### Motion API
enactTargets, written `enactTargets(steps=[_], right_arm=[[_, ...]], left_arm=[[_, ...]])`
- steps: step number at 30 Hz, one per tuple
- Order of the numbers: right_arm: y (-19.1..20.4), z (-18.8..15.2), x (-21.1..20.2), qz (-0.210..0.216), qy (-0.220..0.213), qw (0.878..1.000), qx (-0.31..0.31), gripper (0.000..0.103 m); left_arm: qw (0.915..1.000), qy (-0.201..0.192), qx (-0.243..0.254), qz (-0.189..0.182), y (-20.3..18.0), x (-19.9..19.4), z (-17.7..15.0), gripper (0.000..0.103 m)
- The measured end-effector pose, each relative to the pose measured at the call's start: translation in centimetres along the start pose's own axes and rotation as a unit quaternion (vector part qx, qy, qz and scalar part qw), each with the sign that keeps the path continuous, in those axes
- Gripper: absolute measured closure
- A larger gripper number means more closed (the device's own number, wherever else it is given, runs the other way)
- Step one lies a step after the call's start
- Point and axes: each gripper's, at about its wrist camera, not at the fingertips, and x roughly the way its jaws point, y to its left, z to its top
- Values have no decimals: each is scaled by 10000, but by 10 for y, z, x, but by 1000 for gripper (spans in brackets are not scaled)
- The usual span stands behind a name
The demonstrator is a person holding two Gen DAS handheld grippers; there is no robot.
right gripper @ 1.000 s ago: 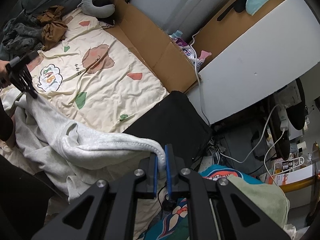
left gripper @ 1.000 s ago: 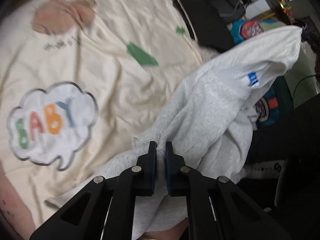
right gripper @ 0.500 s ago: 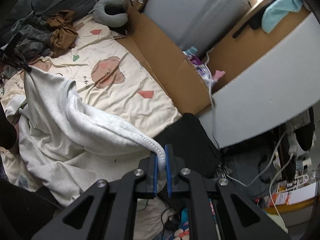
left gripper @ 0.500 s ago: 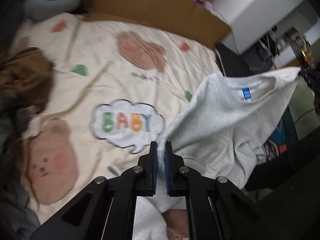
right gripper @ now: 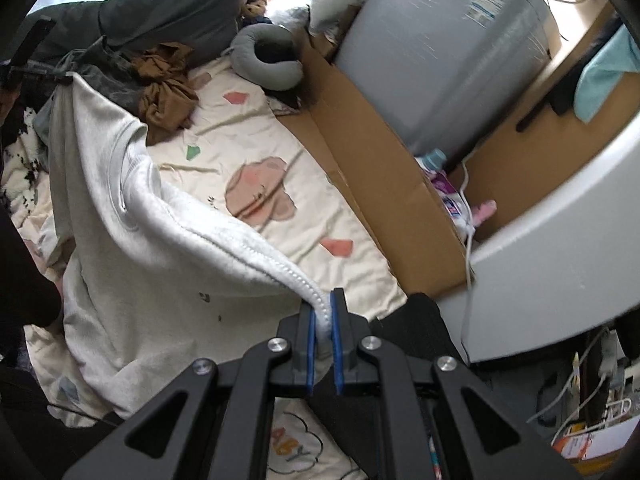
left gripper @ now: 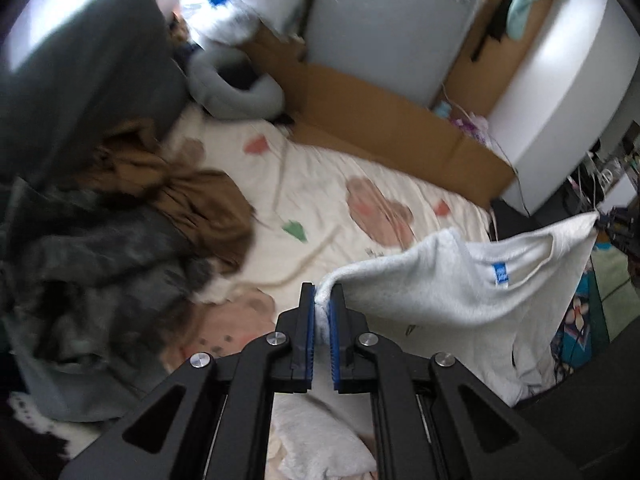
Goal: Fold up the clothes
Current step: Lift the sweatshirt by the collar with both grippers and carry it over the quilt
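A light grey sweatshirt with a blue neck label hangs stretched in the air between my two grippers, above a cream printed blanket. My left gripper is shut on one shoulder edge of it. My right gripper is shut on the other shoulder edge. In the right wrist view the sweatshirt drapes down to the left, its lower part resting on the blanket. The left gripper shows far left in that view. The right gripper shows at the far right of the left wrist view.
A brown garment and dark grey clothes are heaped at the blanket's left. A grey neck pillow lies at the far end. A cardboard sheet and a grey appliance stand along the right. Cables lie at the lower right.
Both grippers have lifted and pulled apart, raising the sweatshirt off the blanket and spreading its shoulders. Both views have tilted up towards the far end of the bed.
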Motion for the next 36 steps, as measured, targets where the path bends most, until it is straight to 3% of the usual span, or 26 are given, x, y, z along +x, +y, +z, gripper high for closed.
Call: enactTargets(steps=[4,8,17,25,36], right_arm=[[-3,10,15,85,2,9999,110,97],[-14,11,40,111,155,9994,295,97],[-53,-1,123,136,740,9942,769,97],[-100,-15,194,-305,1278,9800,1492,97],[-127,-24,288,242,1731,9651,1949,97]], left_arm=[[9999,-85,70,90,8,-4,21,98],[9997,-11,247,32,9,26,39,98],[9988,346,329,-144,19,143,70,98],[9956,641,610,-323,7,238,99,98],[9955,578,687,293,7,305,127,98]])
